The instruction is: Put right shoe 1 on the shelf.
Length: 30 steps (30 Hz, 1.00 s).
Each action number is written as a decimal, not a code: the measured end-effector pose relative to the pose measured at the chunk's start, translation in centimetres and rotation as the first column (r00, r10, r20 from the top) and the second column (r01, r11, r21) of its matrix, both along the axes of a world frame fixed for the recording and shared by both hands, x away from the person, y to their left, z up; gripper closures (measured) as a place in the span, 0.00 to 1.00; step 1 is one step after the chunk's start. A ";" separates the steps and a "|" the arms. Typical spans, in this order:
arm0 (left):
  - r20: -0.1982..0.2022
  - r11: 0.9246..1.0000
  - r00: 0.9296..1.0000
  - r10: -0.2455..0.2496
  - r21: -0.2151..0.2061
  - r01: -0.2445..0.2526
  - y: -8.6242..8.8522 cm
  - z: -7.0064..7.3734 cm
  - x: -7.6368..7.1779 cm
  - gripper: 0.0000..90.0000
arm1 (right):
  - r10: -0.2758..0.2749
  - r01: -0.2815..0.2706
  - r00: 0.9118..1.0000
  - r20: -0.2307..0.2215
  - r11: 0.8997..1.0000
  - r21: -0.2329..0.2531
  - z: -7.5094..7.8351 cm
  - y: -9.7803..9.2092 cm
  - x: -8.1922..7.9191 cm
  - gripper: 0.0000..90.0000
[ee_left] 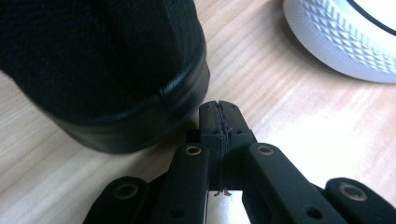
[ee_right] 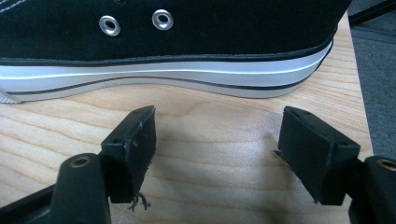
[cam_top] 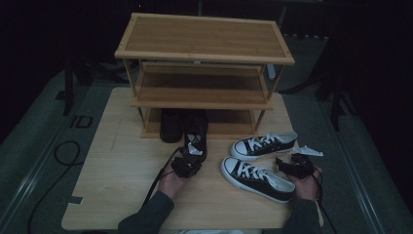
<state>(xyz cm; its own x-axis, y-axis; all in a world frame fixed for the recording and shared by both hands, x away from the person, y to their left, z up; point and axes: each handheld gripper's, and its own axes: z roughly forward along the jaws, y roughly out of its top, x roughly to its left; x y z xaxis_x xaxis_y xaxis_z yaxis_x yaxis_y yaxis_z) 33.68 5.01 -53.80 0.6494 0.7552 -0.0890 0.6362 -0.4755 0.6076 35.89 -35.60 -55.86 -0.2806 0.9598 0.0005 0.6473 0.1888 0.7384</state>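
High view: wooden table (cam_top: pixel 122 185) carries a three-tier bamboo shoe rack (cam_top: pixel 202 68) at its far side. One black shoe (cam_top: pixel 171 126) sits on the lowest tier; a second black shoe (cam_top: pixel 196 139) lies half out of that tier, heel toward the person. Left gripper (cam_top: pixel 191 155) is just behind that heel. Left gripper view: jaws pressed together with nothing between them, tips just beside the rounded black heel (ee_left: pixel 116 70); whether they touch it cannot be told. White rubber toe of a sneaker (ee_left: pixel 345 42) at upper right. Right of centre on the table, two black-and-white sneakers lie side by side, far sneaker (cam_top: pixel 265 145) and near sneaker (cam_top: pixel 258 179), toes pointing left. Right gripper (cam_top: pixel 287 163) is just beside the near sneaker's heel end. Right gripper view: jaws spread wide and empty, facing the near sneaker's side wall (ee_right: pixel 177 51), apart from it.
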 end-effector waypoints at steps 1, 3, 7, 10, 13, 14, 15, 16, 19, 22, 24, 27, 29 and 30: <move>0.002 1.000 1.000 -0.004 -0.006 0.004 -0.1 0.0 0.1 1.00 | 0.000 0.000 1.000 0.000 1.000 0.000 0.0 0.0 0.0 0.31; 0.006 1.000 1.000 -0.001 -0.010 0.001 -0.2 0.1 0.3 1.00 | 0.000 0.000 1.000 0.000 1.000 0.000 0.0 0.0 0.0 0.31; 0.024 1.000 1.000 0.013 -0.006 -0.013 -0.2 0.3 0.8 1.00 | 0.000 0.000 1.000 0.000 1.000 0.000 0.0 0.0 0.0 0.31; 0.030 0.999 0.999 0.027 -0.021 -0.026 -0.2 0.5 1.4 1.00 | 0.000 0.000 1.000 0.000 1.000 0.000 0.0 0.0 0.0 0.31; 0.036 0.999 0.999 0.025 -0.029 -0.024 -0.5 0.7 1.8 1.00 | 0.000 0.000 1.000 0.000 1.000 0.000 0.0 0.0 0.0 0.31; 0.041 0.999 0.999 0.025 -0.024 -0.024 -0.6 0.8 2.0 1.00 | 0.000 0.000 1.000 0.000 1.000 0.000 0.0 0.0 0.0 0.31; 0.044 0.999 0.999 0.027 -0.025 -0.026 -0.7 0.8 2.1 1.00 | 0.000 0.000 1.000 0.000 1.000 0.000 0.0 0.0 0.0 0.31; 0.047 0.999 0.998 0.028 -0.022 -0.027 -0.8 0.8 2.3 1.00 | 0.000 0.000 1.000 0.000 1.000 0.000 0.0 0.0 0.0 0.31; 0.044 0.999 0.999 0.026 -0.035 -0.024 -0.7 0.9 2.5 1.00 | 0.000 0.000 1.000 0.000 1.000 0.000 0.0 0.0 0.0 0.31; 0.062 0.999 0.997 0.035 -0.030 -0.033 -0.7 1.0 2.7 1.00 | 0.000 0.000 1.000 0.000 1.000 -0.001 0.0 0.0 0.0 0.31; 0.065 0.999 0.997 0.050 -0.020 -0.049 -0.6 1.1 3.1 1.00 | 0.000 0.000 1.000 0.000 1.000 0.000 0.0 0.0 0.0 0.31; 0.071 0.999 0.996 0.055 -0.008 -0.054 -0.7 1.2 3.6 1.00 | 0.001 -0.001 1.000 0.001 1.000 -0.001 0.0 0.0 0.0 0.31; 0.075 0.998 0.995 0.060 -0.007 -0.059 -0.7 1.2 3.9 1.00 | 0.000 0.000 1.000 0.001 1.000 -0.001 0.0 0.0 0.0 0.30; 0.079 0.998 0.995 0.064 -0.005 -0.064 -0.7 1.1 4.1 1.00 | 0.000 0.000 1.000 0.000 1.000 0.000 0.0 0.0 0.0 0.31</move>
